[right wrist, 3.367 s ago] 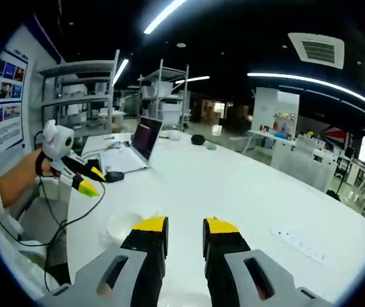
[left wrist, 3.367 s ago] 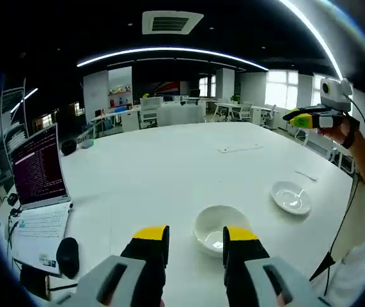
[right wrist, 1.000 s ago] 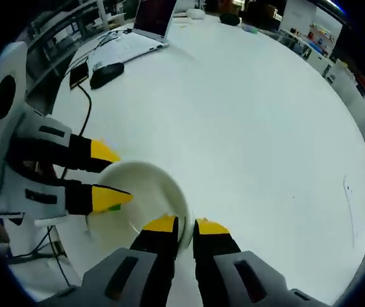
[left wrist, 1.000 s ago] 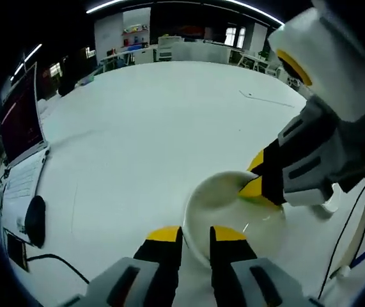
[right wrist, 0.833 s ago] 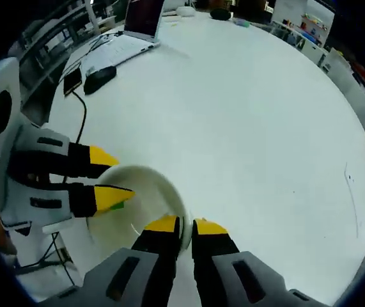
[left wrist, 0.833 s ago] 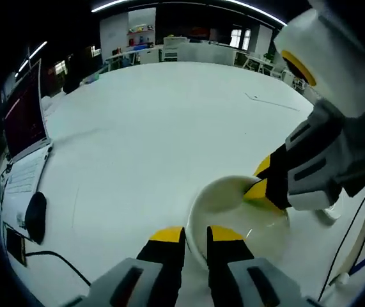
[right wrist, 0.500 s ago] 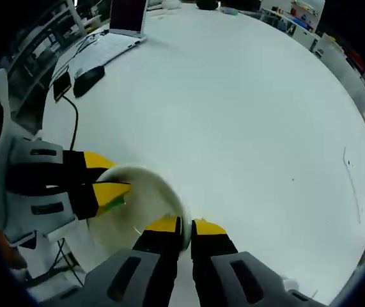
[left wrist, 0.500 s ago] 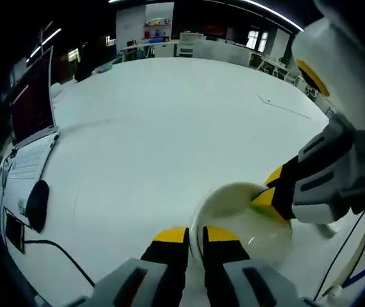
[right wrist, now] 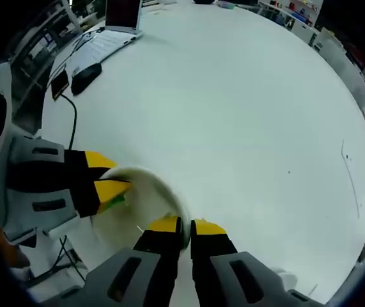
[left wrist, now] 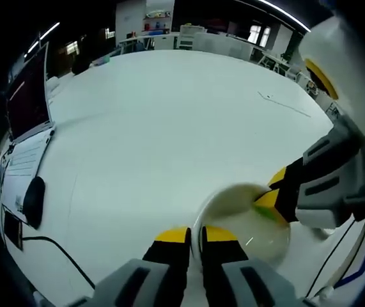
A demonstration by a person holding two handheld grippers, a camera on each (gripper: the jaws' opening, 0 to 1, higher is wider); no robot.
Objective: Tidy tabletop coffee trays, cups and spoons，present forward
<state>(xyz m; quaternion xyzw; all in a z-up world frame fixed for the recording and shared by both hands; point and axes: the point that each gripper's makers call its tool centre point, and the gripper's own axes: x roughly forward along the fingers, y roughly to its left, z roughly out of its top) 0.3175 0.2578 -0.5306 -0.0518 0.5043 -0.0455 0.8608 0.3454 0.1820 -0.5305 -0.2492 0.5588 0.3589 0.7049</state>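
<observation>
while glossy round white cup [left wrist: 243, 217] sits on table [left wrist: 156, 128], left tool [left wrist: 194, 235], right tool [right wrist: 180, 226] pinch rim.

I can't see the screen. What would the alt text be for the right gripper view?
Two yellow-tipped grippers pinch opposite sides of a white cup's rim: the right gripper from the bottom of the view, the left gripper from the left. They are over a big white table, with a laptop and mouse at its far edge.

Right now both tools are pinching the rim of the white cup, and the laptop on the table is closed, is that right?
Not quite. The laptop is open, its screen upright, as the left gripper view shows. The rest holds: the left tool and right tool each pinch the white cup by its rim.
</observation>
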